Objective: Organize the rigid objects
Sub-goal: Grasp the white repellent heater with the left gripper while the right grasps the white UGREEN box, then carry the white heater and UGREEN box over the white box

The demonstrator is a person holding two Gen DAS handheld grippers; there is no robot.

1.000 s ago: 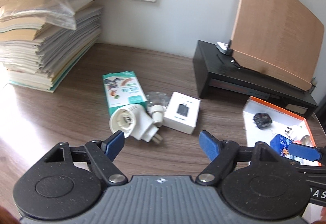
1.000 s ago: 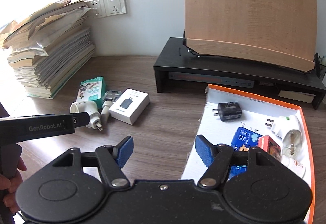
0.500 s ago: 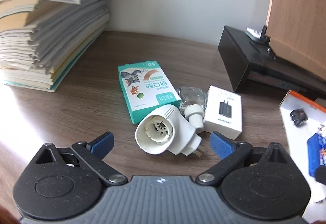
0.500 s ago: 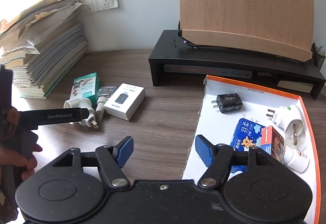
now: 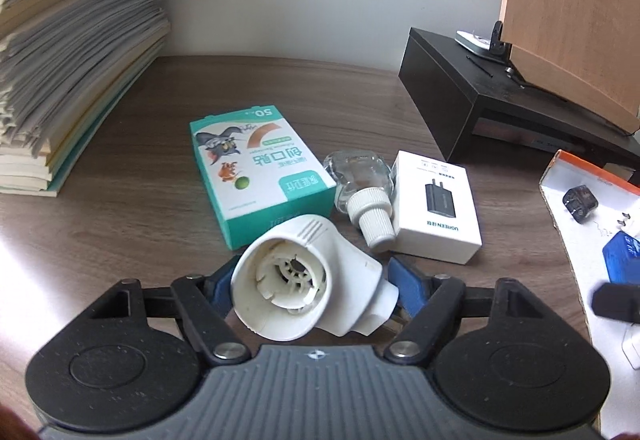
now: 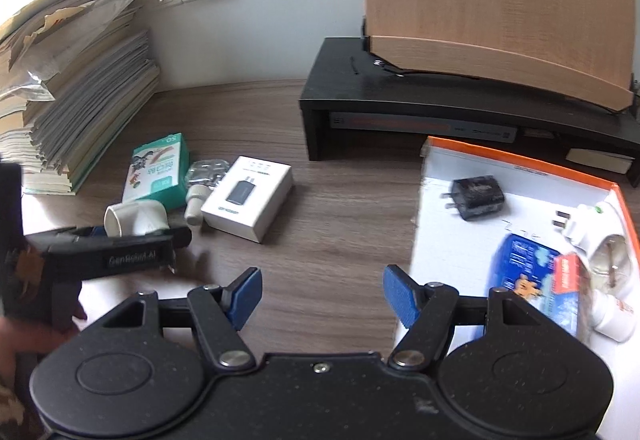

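Left wrist view: the left gripper (image 5: 310,280) sits low over a dark wood table (image 5: 120,224). Its blue jaws stand on either side of a white plug-in heater (image 5: 304,280), close against its body; whether they press it cannot be told. The heater lies on its side, its round open end facing the camera. Just behind it lies a green box (image 5: 260,176) with cartoon art. To the right of that box a clear bottle (image 5: 360,180) with a white cap lies touching a white charger box (image 5: 436,204). A paper stack (image 5: 68,72) rises at the left. A black stand (image 5: 480,108) carrying a wooden board (image 5: 572,12) is at the right, and an orange-rimmed tray (image 5: 576,164) shows at the right edge.

Right wrist view: the right gripper (image 6: 322,298) hovers above bare table between the clutter and the tray (image 6: 520,160), its jaws wide apart and holding nothing. The tray holds a black charger (image 6: 478,198), a white plug (image 6: 588,224), a blue box (image 6: 524,264) and a red box (image 6: 572,276). At the left, the left gripper (image 6: 132,236) sits around the heater (image 6: 136,220), beside the green box (image 6: 160,172) and charger box (image 6: 248,196).
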